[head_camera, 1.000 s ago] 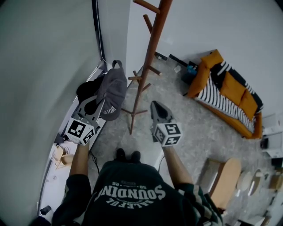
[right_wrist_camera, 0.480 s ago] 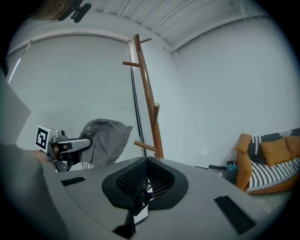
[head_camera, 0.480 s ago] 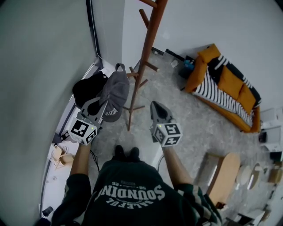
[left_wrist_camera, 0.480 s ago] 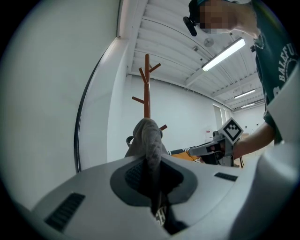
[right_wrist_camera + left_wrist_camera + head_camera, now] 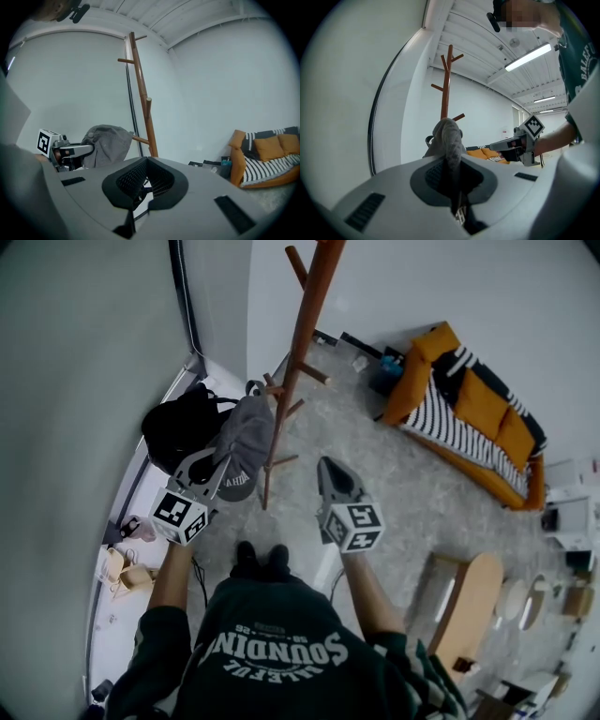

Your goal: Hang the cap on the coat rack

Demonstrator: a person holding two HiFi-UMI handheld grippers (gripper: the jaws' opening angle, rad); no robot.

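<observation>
Left hand-held gripper [image 5: 216, 463]: my jaws were clamped on the grey cap [image 5: 246, 435], which I held in the air just beside the coat rack [image 5: 296, 348]. Right hand-held gripper [image 5: 326, 465]: jaws together, nothing between them, clear of the rack.

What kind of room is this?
Probably a living-room corner set up in a big plain hall: an orange sofa, a wooden coat rack, and strip lights on a ribbed ceiling.
</observation>
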